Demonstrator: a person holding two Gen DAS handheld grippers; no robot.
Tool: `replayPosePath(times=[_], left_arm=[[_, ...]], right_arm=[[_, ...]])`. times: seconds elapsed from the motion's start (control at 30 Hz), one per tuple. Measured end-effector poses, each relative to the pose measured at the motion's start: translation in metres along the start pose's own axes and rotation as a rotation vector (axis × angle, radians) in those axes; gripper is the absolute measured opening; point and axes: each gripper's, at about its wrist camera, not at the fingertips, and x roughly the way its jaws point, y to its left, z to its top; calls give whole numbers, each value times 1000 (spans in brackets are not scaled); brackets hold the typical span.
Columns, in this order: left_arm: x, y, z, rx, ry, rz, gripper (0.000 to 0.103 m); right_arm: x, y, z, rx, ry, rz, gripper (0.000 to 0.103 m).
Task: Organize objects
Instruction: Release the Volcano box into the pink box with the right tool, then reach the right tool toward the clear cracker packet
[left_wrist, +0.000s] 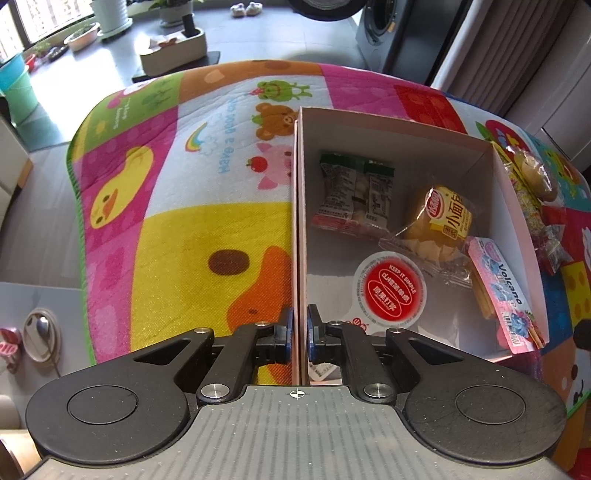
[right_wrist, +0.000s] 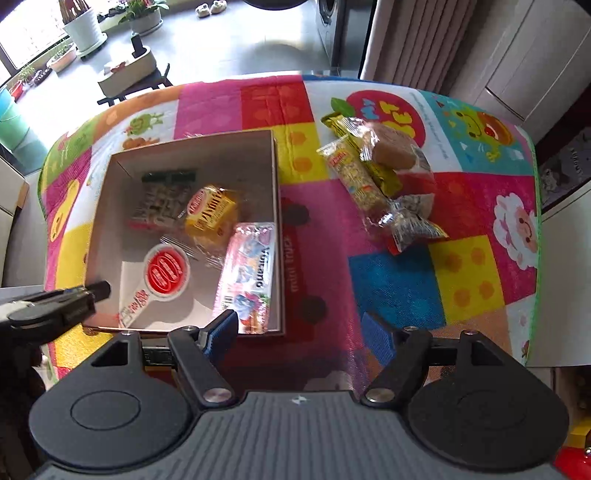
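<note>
Left wrist view shows the left gripper nearly closed, its blue pads pinching the near-left wall of the white box on the colourful mat. Inside the box lie a green-topped packet, a yellow bread pack, a round red-labelled lid and a pink Volcano pack leaning against the right wall. Right wrist view shows the right gripper spread wide and holding nothing, hovering above the mat just right of the box's near corner. More wrapped snacks sit piled on the mat to the right of the box, apart from it.
</note>
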Motion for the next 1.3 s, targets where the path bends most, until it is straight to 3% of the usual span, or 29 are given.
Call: replayPosePath(times=[0.1, 0.2, 0.37, 0.63, 0.9, 1.17, 1.3], left_arm=[[-1, -2, 6, 4, -49, 12, 9], [1, -7, 10, 7, -54, 30, 9], [3, -10, 12, 0, -40, 52, 8], [9, -11, 13, 3, -29, 65, 9], [10, -13, 15, 5, -11, 77, 9], [10, -13, 15, 41, 4, 57, 9], [10, -12, 14, 56, 1, 43, 9]], right_arm=[[20, -14, -8, 14, 45, -43, 77], [25, -20, -11, 14, 65, -19, 77], [25, -28, -5, -33, 38, -36, 82], [48, -62, 10, -163, -23, -143, 83], [96, -82, 59, -289, -49, -95, 87], [137, -87, 84, -276, -7, 12, 86], [130, -78, 73, -270, -35, 1, 70]])
